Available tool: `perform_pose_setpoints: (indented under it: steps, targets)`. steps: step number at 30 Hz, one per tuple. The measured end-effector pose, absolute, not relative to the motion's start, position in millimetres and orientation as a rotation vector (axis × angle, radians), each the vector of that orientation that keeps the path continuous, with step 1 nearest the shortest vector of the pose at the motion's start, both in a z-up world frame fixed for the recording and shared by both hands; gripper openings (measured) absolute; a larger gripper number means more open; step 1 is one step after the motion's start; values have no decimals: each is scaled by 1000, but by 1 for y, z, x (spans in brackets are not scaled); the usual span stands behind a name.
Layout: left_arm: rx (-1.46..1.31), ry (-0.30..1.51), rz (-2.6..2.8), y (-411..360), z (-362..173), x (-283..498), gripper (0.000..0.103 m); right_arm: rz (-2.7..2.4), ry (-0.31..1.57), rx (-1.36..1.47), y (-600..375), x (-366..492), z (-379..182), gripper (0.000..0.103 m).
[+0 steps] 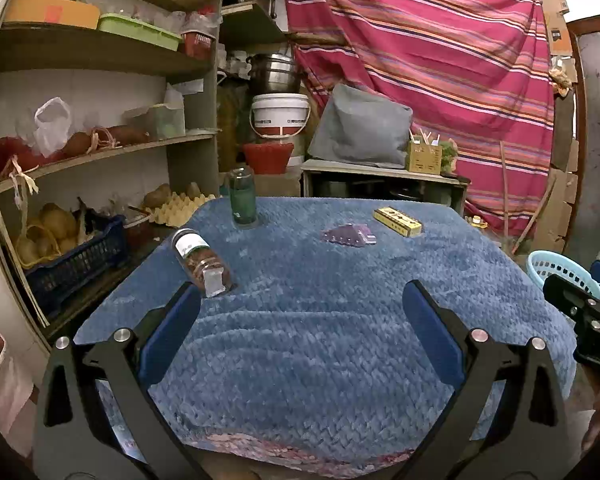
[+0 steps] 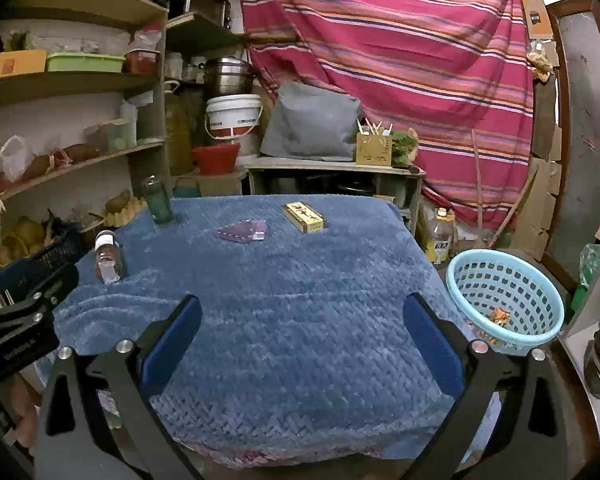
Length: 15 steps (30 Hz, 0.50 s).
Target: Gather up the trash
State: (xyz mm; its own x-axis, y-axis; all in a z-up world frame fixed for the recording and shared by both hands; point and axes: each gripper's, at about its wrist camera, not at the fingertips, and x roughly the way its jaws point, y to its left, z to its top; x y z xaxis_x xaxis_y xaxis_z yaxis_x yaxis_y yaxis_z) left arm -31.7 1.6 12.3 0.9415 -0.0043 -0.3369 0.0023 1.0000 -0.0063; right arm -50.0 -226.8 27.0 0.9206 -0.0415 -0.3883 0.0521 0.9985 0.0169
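A table with a blue blanket (image 1: 320, 320) (image 2: 300, 300) holds a lying spice jar (image 1: 202, 258) (image 2: 108, 256), an upright green bottle (image 1: 243, 198) (image 2: 157, 200), a purple wrapper (image 1: 350, 235) (image 2: 243, 231) and a yellow box (image 1: 398, 222) (image 2: 303, 217). A light blue basket (image 2: 504, 296) (image 1: 560, 272) with some scraps stands to the right of the table. My left gripper (image 1: 302, 300) is open and empty over the near part of the table. My right gripper (image 2: 302, 312) is open and empty too.
Shelves (image 1: 100, 152) with boxes, produce and a dark crate stand to the left. A low bench (image 2: 332, 168) with a grey cushion, buckets and a striped red cloth (image 2: 400, 60) lie behind the table. An oil bottle (image 2: 440, 236) stands on the floor.
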Motion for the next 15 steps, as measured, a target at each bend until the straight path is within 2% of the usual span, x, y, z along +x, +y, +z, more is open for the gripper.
perform_pose_setpoints:
  steps: [15]
  targets:
    - [7,312,5,4,19,-35,98,-58,356,-11,-217,-48,27,98]
